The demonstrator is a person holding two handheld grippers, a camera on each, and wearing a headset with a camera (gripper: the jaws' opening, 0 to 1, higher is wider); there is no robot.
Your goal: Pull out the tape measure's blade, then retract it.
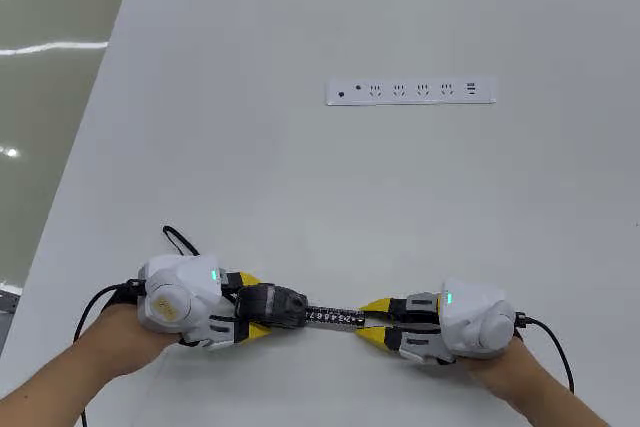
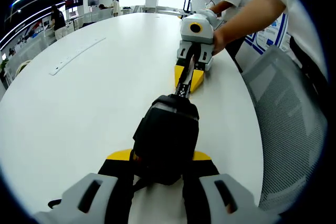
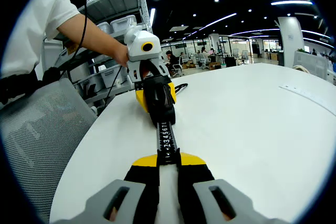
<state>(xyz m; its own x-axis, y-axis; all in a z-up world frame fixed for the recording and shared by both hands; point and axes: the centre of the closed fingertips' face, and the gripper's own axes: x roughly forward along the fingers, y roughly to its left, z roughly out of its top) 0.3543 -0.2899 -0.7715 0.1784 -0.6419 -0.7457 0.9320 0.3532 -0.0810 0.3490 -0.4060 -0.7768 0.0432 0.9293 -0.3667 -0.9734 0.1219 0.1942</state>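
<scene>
- The fingers of the left gripper are closed against both sides of the black tape measure, so its body sits clamped between the yellow tips.
- The right gripper has its jaws nearly together, pinching the free end of the blade between the yellow tips.
- The blade is pulled out a short way. It runs straight from the tape measure to the right gripper, and white numbers show on its dark face.
- In the head view the tape measure lies low over the near edge of the white table, between the two grippers, which face each other. Whether it touches the surface cannot be told.
- A white power strip lies flat farther back on the table, well apart from the grippers.
- A black cable loops on the table just behind the left gripper.
- A grey mesh chair stands beside the table edge.
</scene>
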